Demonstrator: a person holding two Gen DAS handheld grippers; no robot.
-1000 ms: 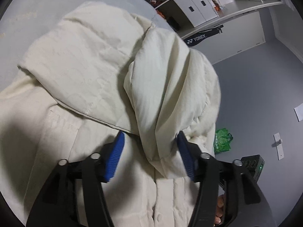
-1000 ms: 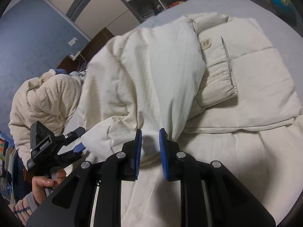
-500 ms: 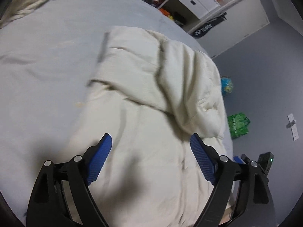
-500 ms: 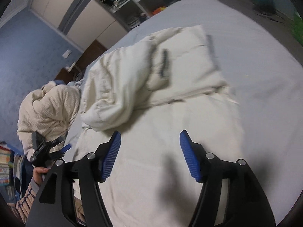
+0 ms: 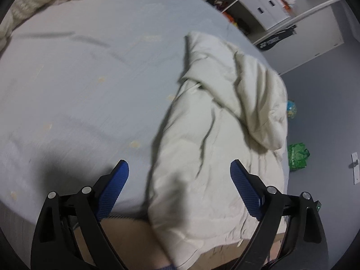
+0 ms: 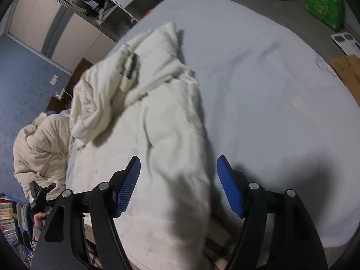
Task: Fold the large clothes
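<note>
So the cream jacket (image 5: 209, 157) is laid out on the grey bed (image 5: 78, 90) as a long narrow strip, with one end hanging off the near edge of the bed and the other end pointed toward the far edge by the shelves (image 5: 265, 4). A sleeve (image 5: 254, 99) is seen flopped across the far half, bunched rather than flat. Both tongs are held above the near end: the left gripper (image 5: 180, 180) is spread wide and being opened further, nothing pinched, with the jacket's left edge lined up between its blue pads, and the right gripper (image 6: 178, 180) is also being opened, nothing clamped, with the jacket's right edge framed between its pads. The long axis of the jacket is run straight away from both tongs, so the near hem is judged to be the closest thing to grab, and neither hand looks meaningfully nearer than the other. If a lengthwise fold is coming, it's probably the near end that gets lifted and carried toward the far end. A second cream knit garment (image 6: 38, 148) is piled off at the left edge of the bed, untouched.
</note>
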